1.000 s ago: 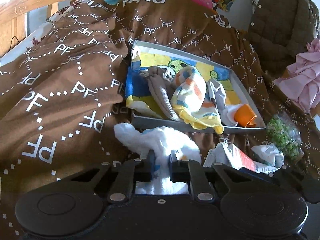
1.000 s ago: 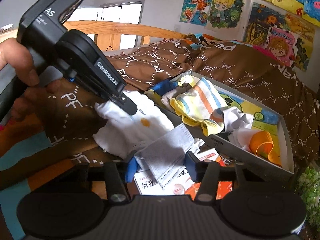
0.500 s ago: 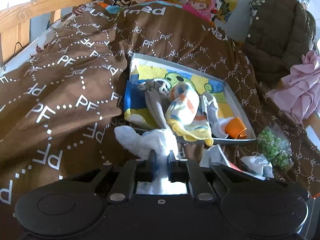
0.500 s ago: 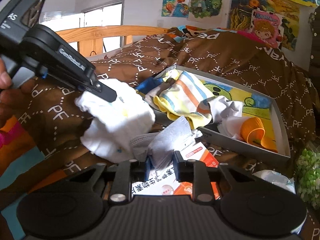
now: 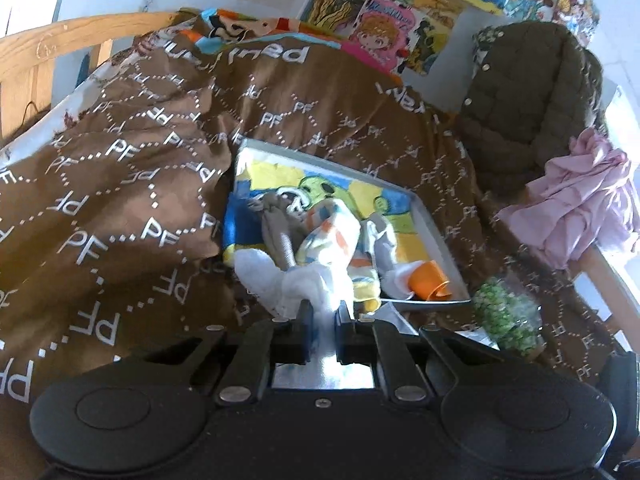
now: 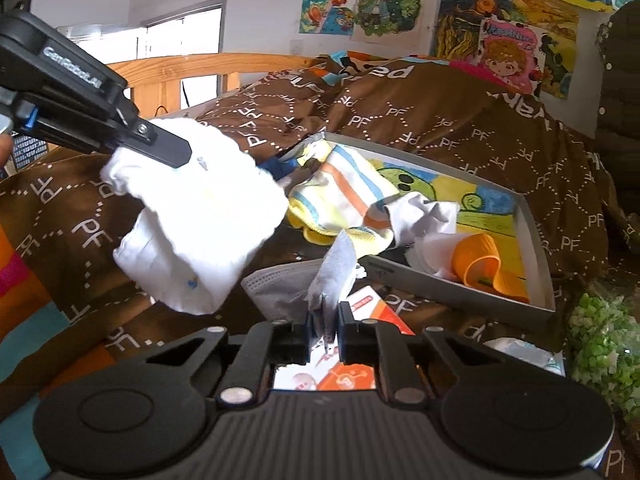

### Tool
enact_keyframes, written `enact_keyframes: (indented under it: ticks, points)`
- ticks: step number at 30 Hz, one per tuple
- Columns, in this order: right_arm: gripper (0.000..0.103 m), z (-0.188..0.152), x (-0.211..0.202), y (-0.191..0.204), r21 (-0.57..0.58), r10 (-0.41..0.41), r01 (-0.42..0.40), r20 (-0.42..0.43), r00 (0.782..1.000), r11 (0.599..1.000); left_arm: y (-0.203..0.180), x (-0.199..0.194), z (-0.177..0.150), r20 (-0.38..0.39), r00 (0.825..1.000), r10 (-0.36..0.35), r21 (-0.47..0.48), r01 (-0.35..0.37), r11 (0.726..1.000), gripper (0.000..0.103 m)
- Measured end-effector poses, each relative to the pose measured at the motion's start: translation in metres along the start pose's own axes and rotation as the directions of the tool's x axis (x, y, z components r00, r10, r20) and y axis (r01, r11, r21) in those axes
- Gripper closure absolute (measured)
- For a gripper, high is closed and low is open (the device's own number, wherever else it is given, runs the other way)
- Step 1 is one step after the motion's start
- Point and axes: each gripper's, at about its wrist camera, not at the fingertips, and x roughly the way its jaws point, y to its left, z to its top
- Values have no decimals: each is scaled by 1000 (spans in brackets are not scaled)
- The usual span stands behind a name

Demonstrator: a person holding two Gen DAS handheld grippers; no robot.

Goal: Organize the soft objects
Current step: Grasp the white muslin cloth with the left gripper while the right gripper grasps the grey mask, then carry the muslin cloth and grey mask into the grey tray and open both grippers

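Right wrist view: the right gripper [image 6: 324, 326] is closing, pinching a grey face mask [image 6: 334, 276] over a red-and-white packet [image 6: 370, 306]. The left gripper [image 5: 322, 316] clamps a white cloth [image 6: 200, 216] before the grey tray [image 6: 536, 240], beside green peas [image 6: 600, 340].

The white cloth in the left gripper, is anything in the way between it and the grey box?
Nothing visible blocks it. The white cloth hangs lifted in the left gripper, beside the open grey box. The striped cloth already fills the box's near corner, so room there is tight.
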Motion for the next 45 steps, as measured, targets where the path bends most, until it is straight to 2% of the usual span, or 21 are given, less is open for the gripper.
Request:
enact_keyframes:
  ticks: [9,14,20,26,33,45]
  points:
    - [93,7,-12,-6,-30,-76,78,63,995,997,-20,-7,-6,67,996,-52,70,48,996,93]
    - [93,15,-22,-16,-19,-110,113,125,986,993,-31,-13,-10,133,988,-77,106,63,992,93]
    - [93,27,-32,-36,35,-137,133,191,972,990,-42,-18,-7,209,973,-101,115,79,990,93]
    - [93,37,-36,-64,111,-178,156,224,958,981,-55,-9,8,270,959,-87,81,68,994,93]
    - [93,44,-29,-100,191,-222,178,237,946,965,-77,23,25,305,946,-108,79,88,993,93]
    - [93,51,-5,-136,264,-266,201,242,933,943,-96,94,36,295,943,-151,82,132,988,93]
